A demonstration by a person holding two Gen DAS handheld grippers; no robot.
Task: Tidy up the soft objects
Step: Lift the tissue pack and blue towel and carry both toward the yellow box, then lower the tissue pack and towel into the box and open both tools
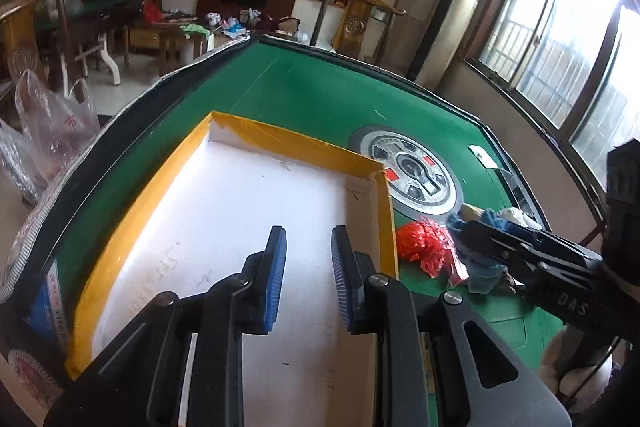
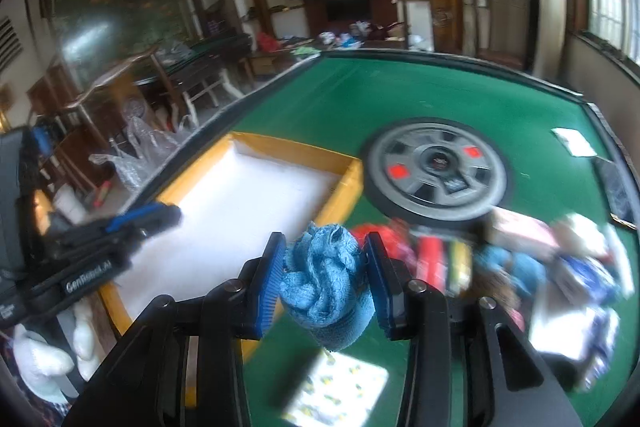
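Note:
My right gripper [image 2: 325,247] is shut on a bunched blue towel [image 2: 326,283] and holds it above the green table, just right of the yellow-rimmed white tray [image 2: 340,183]. My left gripper [image 1: 309,239] is open and empty, hovering over the tray's white floor [image 1: 240,227]. A pile of soft items lies right of the tray: a red plastic bag [image 1: 424,243] and blue cloths [image 1: 484,267]. The right gripper [image 1: 472,227] reaches into that pile in the left wrist view. The left gripper [image 2: 160,217] also shows at the left of the right wrist view.
A round grey control hub [image 2: 436,167] sits at the centre of the green mahjong table [image 1: 312,95]. A white card [image 2: 574,141] lies at far right. A patterned white sheet [image 2: 336,391] lies near me. Plastic bags [image 1: 52,123] hang left of the table.

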